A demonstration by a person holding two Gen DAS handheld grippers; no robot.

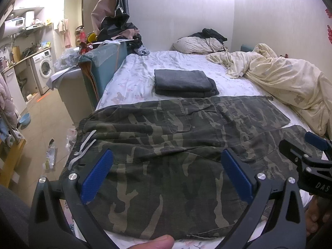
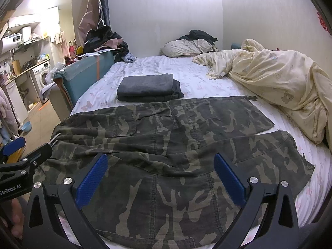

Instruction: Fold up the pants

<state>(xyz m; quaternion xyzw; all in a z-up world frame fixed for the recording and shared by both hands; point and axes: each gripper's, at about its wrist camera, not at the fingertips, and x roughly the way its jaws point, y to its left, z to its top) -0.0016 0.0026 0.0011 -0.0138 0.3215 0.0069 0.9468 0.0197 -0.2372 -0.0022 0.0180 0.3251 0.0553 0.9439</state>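
Camouflage pants (image 1: 176, 137) (image 2: 172, 137) lie spread flat across the near end of the bed, waistband at the left edge, both legs running right. My left gripper (image 1: 167, 161) hovers open just above the seat of the pants, blue pads wide apart, nothing between them. My right gripper (image 2: 160, 166) is likewise open above the near leg. Each gripper shows at the edge of the other's view: the right gripper (image 1: 311, 151) at the right, the left gripper (image 2: 18, 155) at the left near the drawstring.
Folded dark grey pants (image 1: 182, 82) (image 2: 147, 87) lie just behind the camouflage pair. A crumpled cream duvet (image 1: 280, 78) fills the right side of the bed (image 2: 197, 74), a pillow (image 1: 195, 44) the far end. A teal board (image 1: 103, 62) and floor clutter are left.
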